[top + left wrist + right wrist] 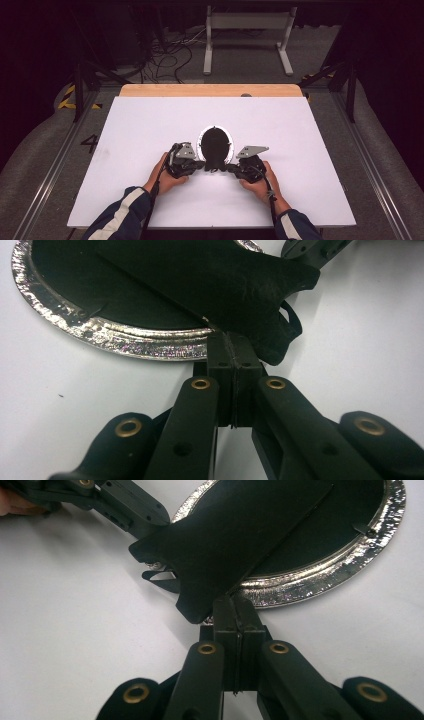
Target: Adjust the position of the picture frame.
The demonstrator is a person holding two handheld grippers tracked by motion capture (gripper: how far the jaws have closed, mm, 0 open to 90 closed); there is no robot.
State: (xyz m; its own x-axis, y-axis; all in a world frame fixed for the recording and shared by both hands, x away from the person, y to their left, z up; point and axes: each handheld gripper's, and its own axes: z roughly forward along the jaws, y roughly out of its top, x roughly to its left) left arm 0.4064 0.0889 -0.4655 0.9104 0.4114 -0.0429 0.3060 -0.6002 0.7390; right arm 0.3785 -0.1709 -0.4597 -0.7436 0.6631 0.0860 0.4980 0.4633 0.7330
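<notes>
An oval frame [216,145] with a silvery rim is seen lying face down near the middle of the white table [130,150], its long axis running away from the person. A black stand flap [225,285] is seen on its back, the wide end toward the near edge, just past the rim.

Open table is seen on all sides; the near edge lies behind the hands, the wooden strip [210,90] at the far edge well apart from the frame.

The left gripper [200,165] is pressed together at the flap's near corner; whether cloth is pinched cannot be told. The right gripper [229,168] is likewise pressed together, its tips touching the flap's other corner beside the rim.
</notes>
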